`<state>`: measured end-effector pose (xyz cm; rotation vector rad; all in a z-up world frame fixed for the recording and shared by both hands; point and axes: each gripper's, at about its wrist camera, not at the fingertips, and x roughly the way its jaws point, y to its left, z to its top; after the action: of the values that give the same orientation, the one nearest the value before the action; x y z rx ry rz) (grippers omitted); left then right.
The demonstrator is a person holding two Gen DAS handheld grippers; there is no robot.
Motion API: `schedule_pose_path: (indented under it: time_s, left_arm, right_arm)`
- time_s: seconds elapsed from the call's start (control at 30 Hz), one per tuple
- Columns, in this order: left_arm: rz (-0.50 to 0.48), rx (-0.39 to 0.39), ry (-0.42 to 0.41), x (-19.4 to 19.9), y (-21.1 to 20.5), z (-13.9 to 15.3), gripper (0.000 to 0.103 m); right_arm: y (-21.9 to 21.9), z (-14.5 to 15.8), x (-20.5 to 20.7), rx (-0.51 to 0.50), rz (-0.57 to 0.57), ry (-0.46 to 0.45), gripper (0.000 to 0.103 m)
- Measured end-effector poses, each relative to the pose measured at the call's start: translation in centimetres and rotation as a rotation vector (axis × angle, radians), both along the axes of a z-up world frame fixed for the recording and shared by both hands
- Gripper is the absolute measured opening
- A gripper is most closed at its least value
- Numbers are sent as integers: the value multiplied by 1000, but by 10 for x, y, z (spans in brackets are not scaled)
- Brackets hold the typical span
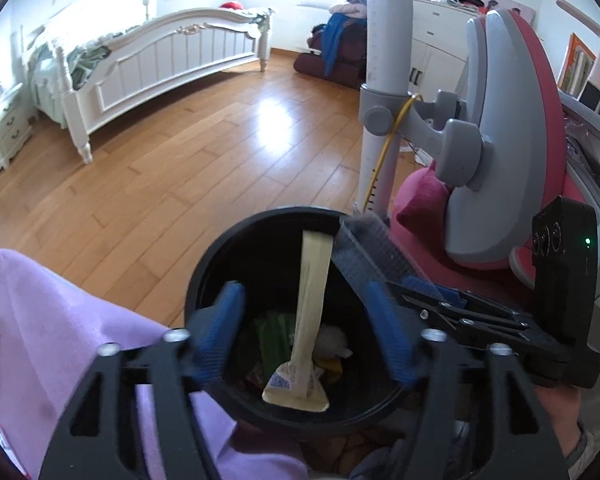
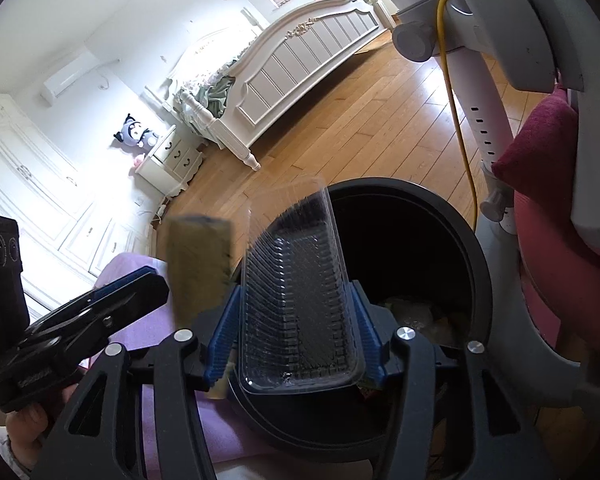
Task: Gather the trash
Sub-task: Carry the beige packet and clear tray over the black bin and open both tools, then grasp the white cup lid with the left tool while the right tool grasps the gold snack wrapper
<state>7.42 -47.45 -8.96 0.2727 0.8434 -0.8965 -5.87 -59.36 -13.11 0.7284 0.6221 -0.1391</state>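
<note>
A black round trash bin (image 1: 204, 280) stands on the wood floor and holds green and white scraps. My left gripper (image 1: 308, 332) is open right above its mouth. A long cream-yellow wrapper (image 1: 312, 308) hangs between the open fingers, apart from both, its lower end over the bin's near rim; it shows as a tan strip in the right wrist view (image 2: 198, 264). My right gripper (image 2: 296, 344) is shut on a clear plastic tray (image 2: 296, 300), held upright over the bin (image 2: 452, 232). The tray also shows in the left wrist view (image 1: 364, 252).
A purple cloth (image 1: 40, 320) lies left of the bin. A pink and grey chair (image 1: 500, 140) with its white post (image 1: 384, 80) stands right of the bin. A white bed (image 1: 160, 60) is across the floor, with a nightstand (image 2: 172, 156) beside it.
</note>
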Motion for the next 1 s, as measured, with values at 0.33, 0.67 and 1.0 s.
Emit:
schedule_pose_path:
  time_s: [0.33, 0.67, 1.0]
  left_arm:
    - [48, -53, -50, -8, 44, 33, 91]
    - [257, -110, -79, 9, 168, 63, 91]
    - [572, -157, -59, 63, 347, 67, 91]
  right_arm:
    - [31, 19, 3, -41, 48, -15, 71]
    - [119, 51, 38, -120, 248, -32, 71]
    - [226, 88, 94, -205, 490, -44, 71]
